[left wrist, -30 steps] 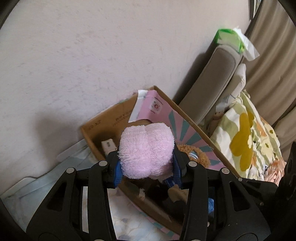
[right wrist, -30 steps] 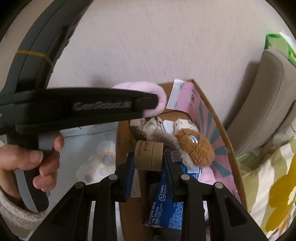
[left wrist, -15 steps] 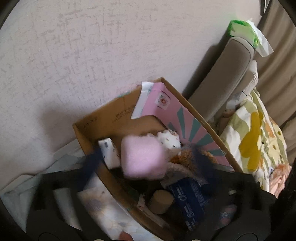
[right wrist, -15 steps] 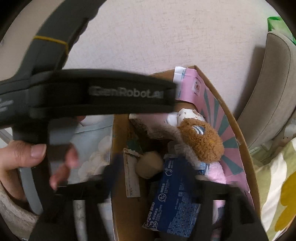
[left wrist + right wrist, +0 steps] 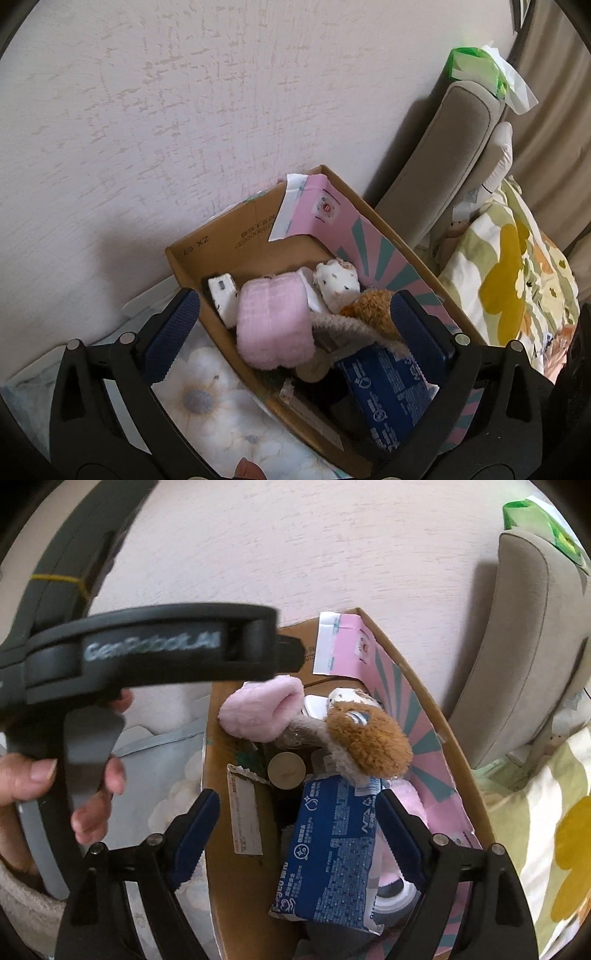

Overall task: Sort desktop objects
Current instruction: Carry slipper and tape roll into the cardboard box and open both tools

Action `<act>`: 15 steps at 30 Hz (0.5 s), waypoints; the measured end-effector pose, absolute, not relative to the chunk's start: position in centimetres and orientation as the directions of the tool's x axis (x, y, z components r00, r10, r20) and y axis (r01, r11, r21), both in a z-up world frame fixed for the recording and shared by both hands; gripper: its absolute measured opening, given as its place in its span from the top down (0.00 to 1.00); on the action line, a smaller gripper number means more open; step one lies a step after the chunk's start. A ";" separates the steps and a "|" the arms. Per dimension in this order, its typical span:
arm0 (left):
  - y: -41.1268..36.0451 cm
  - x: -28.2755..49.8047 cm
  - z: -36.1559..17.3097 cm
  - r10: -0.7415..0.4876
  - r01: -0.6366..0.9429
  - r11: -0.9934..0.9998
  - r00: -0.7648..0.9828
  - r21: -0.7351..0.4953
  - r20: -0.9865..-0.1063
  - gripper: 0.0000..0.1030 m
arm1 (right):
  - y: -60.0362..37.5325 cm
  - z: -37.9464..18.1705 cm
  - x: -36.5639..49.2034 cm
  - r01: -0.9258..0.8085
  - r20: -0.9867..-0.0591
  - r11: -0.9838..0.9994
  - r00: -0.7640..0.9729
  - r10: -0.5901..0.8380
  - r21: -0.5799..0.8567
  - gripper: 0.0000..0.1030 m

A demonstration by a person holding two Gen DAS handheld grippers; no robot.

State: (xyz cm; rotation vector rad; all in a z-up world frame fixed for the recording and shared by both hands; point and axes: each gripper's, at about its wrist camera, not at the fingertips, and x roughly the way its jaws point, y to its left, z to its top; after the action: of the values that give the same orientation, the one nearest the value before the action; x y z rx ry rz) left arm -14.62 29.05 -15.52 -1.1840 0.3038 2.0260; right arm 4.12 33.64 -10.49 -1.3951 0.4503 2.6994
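Note:
An open cardboard box (image 5: 221,236) stands against the wall, full of soft toys and packets. A pink plush piece (image 5: 273,325) lies on top of the pile in the box. My left gripper (image 5: 293,301) hangs open just above it, pads well apart and off it. In the right wrist view a tan tape roll (image 5: 286,775) lies flat in the box (image 5: 424,701) beside a blue packet (image 5: 332,849) and a brown plush toy (image 5: 365,746). My right gripper (image 5: 297,797) is open over them, holding nothing.
A hand (image 5: 92,805) grips the left tool's black frame (image 5: 147,653) at the left. A grey padded backrest (image 5: 450,155) with a green tissue pack (image 5: 476,70) stands right of the box. Floral bedding (image 5: 509,280) lies beyond. A flowered cloth (image 5: 207,398) lies under the box.
Both grippers opened. The pink plush dropped from the left gripper into the box, and the tan roll dropped from the right gripper into it.

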 end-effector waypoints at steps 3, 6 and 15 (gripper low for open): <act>28.2 -14.0 -14.7 0.492 -0.712 -0.684 -0.290 -0.158 -0.821 0.00 | 33.4 -9.9 4.4 -0.207 -0.808 -0.954 -0.587 -0.058 0.219 0.19; 27.1 -13.5 -13.9 0.490 -0.707 -0.691 -0.305 -0.151 -0.816 0.00 | 33.3 -9.3 4.6 -0.220 -0.808 -0.953 -0.587 -0.040 0.207 0.19; 21.9 -12.4 -11.0 0.470 -0.657 -0.744 -0.381 -0.125 -0.796 0.00 | 31.5 -7.0 5.0 -0.232 -0.817 -0.962 -0.576 0.018 0.143 0.19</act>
State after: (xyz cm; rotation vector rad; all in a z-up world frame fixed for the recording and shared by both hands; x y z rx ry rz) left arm -12.44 21.87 -10.96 -1.1419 0.2764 2.1429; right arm 5.05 31.48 -6.99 -1.3677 0.3545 2.6458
